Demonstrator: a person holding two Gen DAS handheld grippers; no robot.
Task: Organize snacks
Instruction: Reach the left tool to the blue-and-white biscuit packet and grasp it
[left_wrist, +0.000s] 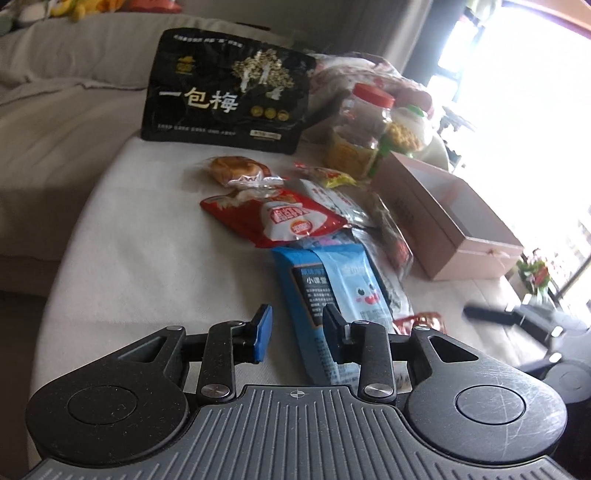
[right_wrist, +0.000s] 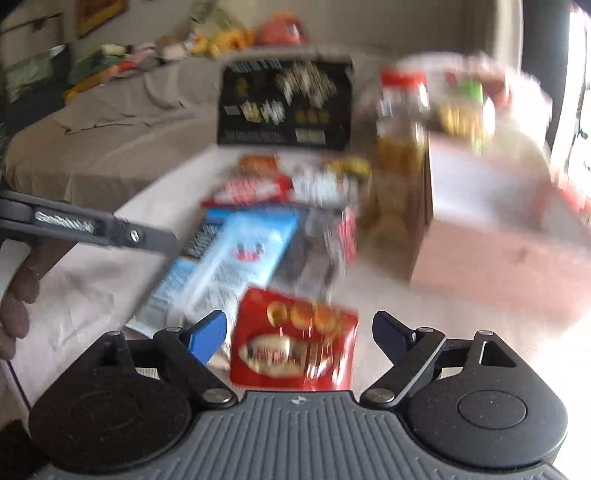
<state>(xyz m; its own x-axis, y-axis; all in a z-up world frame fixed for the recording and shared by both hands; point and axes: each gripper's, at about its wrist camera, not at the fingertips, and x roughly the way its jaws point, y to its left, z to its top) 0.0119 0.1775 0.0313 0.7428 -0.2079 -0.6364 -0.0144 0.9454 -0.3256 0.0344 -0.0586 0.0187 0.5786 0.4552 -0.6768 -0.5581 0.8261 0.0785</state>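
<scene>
Snacks lie in a loose heap on a cloth-covered bench (left_wrist: 147, 236), a sofa (left_wrist: 55, 122) behind it. Big black bag (left_wrist: 225, 92) stands upright at 12 o'clock. Red-lidded jar (left_wrist: 364, 125) sits at 1 o'clock, just beside an open pink box (left_wrist: 454, 225) at 2 o'clock.

Left claw (left_wrist: 297, 336) — pads close together with a narrow gap, nothing gripped. It hovers over the near end of a blue packet (left_wrist: 332, 291); whether the right-hand pad touches the packet I cannot tell. Red-and-white pouch (left_wrist: 280, 218) lies past the blue packet, a wrapped bun (left_wrist: 231, 168) beyond that.

Right claw (right_wrist: 299, 334) — jaws spread wide. Small red packet (right_wrist: 295, 350) sits between the pads with a gap on either side. This view is badly blurred. A hand (right_wrist: 16, 306) shows at its 9 o'clock edge.
</scene>
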